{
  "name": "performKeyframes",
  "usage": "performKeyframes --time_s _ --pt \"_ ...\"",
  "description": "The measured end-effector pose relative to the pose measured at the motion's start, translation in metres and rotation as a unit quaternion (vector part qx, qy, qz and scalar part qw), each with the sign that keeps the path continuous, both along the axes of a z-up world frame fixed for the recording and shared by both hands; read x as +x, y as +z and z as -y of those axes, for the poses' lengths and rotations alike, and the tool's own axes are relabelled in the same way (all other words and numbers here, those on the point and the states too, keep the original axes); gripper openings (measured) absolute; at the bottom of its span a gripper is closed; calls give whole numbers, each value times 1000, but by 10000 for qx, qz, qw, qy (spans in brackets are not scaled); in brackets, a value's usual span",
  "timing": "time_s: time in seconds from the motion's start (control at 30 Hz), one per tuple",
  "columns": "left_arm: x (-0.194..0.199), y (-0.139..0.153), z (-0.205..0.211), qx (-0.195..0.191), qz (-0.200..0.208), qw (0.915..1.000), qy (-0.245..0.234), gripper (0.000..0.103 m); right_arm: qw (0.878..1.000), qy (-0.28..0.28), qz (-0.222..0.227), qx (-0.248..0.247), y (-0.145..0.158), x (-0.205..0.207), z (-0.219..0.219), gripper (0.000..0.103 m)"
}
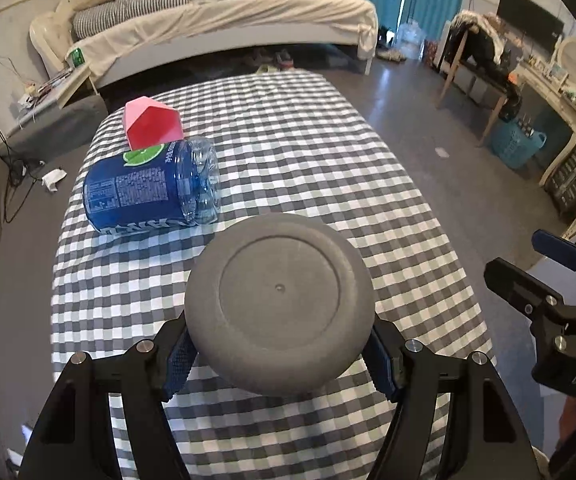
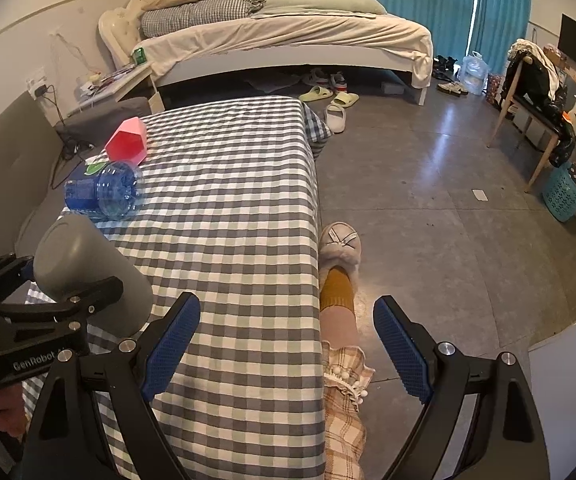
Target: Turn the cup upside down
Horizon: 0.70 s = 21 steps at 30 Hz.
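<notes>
A grey cup point(image 1: 279, 304) is held in my left gripper point(image 1: 279, 360), its flat base facing the camera, above the checkered table point(image 1: 328, 160). The blue pads press on its sides. In the right wrist view the cup point(image 2: 87, 264) lies tilted in the left gripper point(image 2: 59, 300), base up and away, over the table's near left part. My right gripper point(image 2: 288, 344) is open and empty over the table's right edge point(image 2: 312, 240). It also shows at the right border of the left wrist view point(image 1: 544, 280).
A blue plastic bottle point(image 1: 151, 188) lies on its side at the table's left, with a red and pink box point(image 1: 151, 124) behind it. A person's leg and slipper point(image 2: 340, 248) stand by the table's right edge. A bed point(image 1: 223, 36) is behind.
</notes>
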<state>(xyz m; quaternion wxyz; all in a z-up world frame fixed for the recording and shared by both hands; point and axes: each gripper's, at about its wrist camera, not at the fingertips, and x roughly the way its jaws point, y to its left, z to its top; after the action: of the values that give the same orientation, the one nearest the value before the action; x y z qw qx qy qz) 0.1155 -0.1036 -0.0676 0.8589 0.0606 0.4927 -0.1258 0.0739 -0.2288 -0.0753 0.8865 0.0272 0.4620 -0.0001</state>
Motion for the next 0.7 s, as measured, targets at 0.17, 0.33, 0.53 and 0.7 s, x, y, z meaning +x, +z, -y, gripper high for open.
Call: performKeyframes --time_s 0.17,0.33,0.53,0.7 --pt "-3 -20 -2 16 -41 10000 36 75 9999 91 -33 -78 0 -3 -8 89" --pt "-4 -43 -7 -112 -42 9999 25 74 9998 123 -57 -158 0 -6 -14 89" --pt "11 -44 -10 -228 171 9996 83 74 9996 149 -92 -214 0 -9 -20 89" --pt "10 -44 -16 -461 300 9985 31 82 9994 237 30 -259 6 -11 -27 89"
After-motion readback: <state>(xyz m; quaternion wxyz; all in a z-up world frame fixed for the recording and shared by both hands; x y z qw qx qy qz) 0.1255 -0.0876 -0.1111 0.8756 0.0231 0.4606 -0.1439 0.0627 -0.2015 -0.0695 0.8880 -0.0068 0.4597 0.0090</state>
